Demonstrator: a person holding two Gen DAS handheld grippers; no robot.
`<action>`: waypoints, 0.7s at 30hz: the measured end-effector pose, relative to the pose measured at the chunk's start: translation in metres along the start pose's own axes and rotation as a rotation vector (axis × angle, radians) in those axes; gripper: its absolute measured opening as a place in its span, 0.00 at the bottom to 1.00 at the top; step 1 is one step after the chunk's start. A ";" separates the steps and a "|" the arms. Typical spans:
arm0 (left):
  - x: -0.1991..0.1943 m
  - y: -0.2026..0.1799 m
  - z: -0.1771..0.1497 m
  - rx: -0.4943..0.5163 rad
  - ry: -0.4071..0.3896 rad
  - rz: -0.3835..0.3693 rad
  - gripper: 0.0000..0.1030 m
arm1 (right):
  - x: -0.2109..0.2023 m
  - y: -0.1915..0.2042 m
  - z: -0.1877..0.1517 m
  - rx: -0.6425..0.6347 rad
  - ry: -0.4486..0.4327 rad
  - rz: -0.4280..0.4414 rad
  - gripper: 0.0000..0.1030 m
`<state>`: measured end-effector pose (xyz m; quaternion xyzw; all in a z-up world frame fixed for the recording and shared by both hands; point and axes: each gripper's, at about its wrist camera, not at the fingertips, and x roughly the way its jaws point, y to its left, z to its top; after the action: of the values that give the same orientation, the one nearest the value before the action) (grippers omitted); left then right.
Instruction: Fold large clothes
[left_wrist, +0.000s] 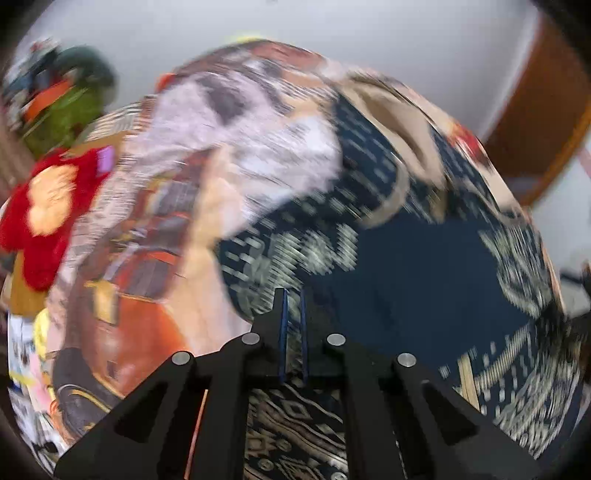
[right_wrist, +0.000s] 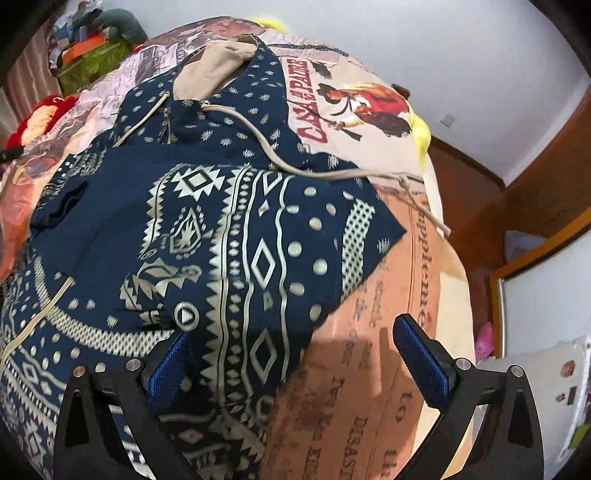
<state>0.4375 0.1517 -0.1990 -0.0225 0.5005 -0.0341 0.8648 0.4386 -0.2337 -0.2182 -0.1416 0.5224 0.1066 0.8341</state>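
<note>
Right wrist view: hoodie (right_wrist: 229, 236) lies between wide-apart jaws; left jaws clamp its fabric.

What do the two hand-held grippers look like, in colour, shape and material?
The left hand-held gripper and the right hand-held gripper look alike: matte black frames with angled linkage arms, triangular cut-outs and round silver pins at the joints. Each finger carries a blue pad; on the right one the ribbed texture is clear. No cables, markings or sleeves show.

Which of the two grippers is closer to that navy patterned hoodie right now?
Left. The left gripper has its jaws nearly shut with the hoodie fabric between them. The right gripper hangs open at the hoodie's corner, one jaw over the fabric, the other over the bedspread.
</note>
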 end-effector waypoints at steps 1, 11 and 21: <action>0.003 -0.010 -0.004 0.031 0.015 -0.014 0.20 | -0.003 -0.001 -0.003 0.003 0.000 0.013 0.99; 0.067 -0.085 -0.015 0.181 0.131 -0.024 0.55 | -0.048 -0.018 0.009 0.068 -0.118 0.054 0.99; 0.064 -0.069 -0.016 0.231 0.008 0.198 0.06 | 0.025 -0.030 0.028 0.253 0.026 0.150 0.99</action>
<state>0.4526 0.0781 -0.2570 0.1267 0.4964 -0.0060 0.8588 0.4824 -0.2511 -0.2260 0.0029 0.5516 0.1002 0.8281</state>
